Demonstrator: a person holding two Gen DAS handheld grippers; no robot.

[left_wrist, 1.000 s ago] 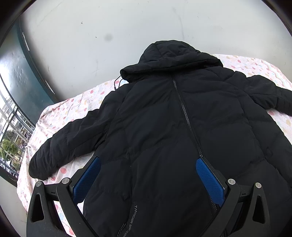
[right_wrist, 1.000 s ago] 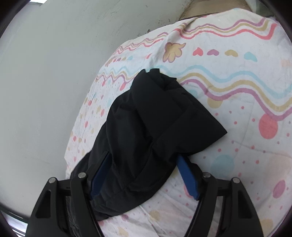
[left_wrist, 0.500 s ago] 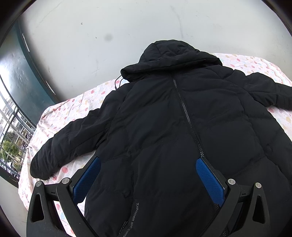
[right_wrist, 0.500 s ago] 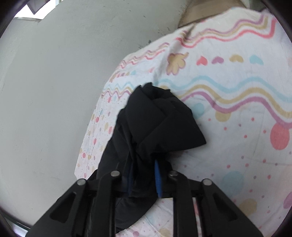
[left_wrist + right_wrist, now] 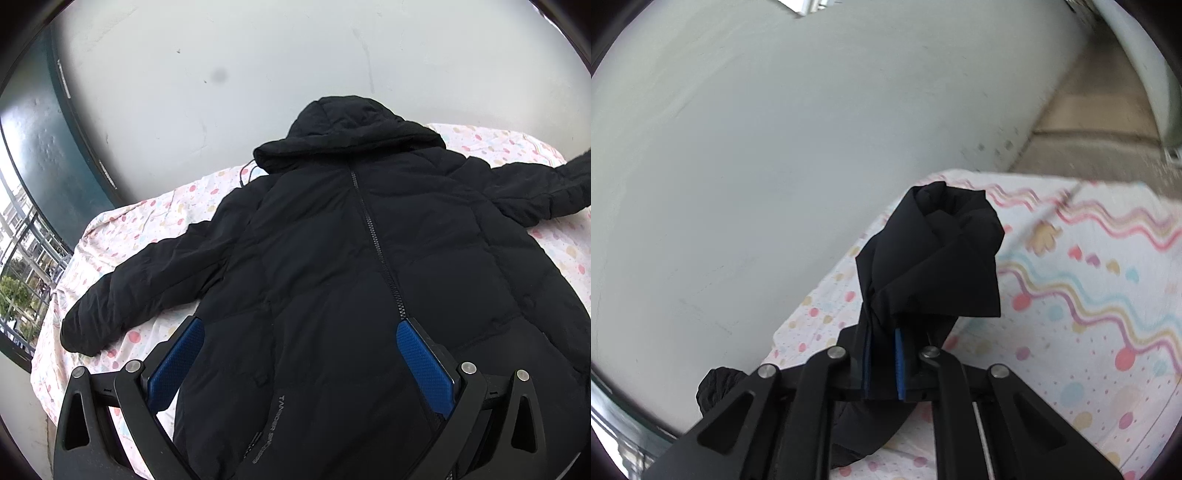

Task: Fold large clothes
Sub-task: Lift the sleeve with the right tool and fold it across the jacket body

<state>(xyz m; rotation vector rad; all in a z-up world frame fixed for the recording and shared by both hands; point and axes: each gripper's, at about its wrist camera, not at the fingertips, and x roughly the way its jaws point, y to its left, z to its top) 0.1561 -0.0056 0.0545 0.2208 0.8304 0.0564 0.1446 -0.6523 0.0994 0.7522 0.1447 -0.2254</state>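
Black hooded puffer jacket (image 5: 332, 277) lies spread front-up on a bed whose sheet (image 5: 122, 236) is white with pastel dots. The jacket's long axis follows its closed zipper (image 5: 373, 243), which runs from the hem near the left wrist camera up to the hood (image 5: 354, 136); the hood points away from that camera and rests against the pale wall (image 5: 258, 66) behind the bed. One sleeve (image 5: 147, 280) stretches out from the shoulder toward the window (image 5: 22, 280) side, slanting down and away from the hood, its cuff flat on the sheet. The opposite sleeve (image 5: 535, 188) reaches out on the far side of the zipper and rises off the sheet near its end.

The left gripper (image 5: 295, 358) hangs over the jacket's lower front with its blue-padded fingers (image 5: 177, 362) spread wide and released, one pad on the window side of the jacket's edge, the other just beside the zipper; whether the pads touch the fabric cannot be told.

In the right wrist view, the right gripper (image 5: 882, 363) is clenched on the sleeve end (image 5: 934, 258), its blue fingers (image 5: 898, 363) pressed together with black fabric pinched between them. The bunched cuff stands up beyond the fingertips, lifted clear of the sheet (image 5: 1089, 295), which here carries wavy coloured stripes and dots. More black fabric (image 5: 716, 384) hangs below the gripper on the wall side.
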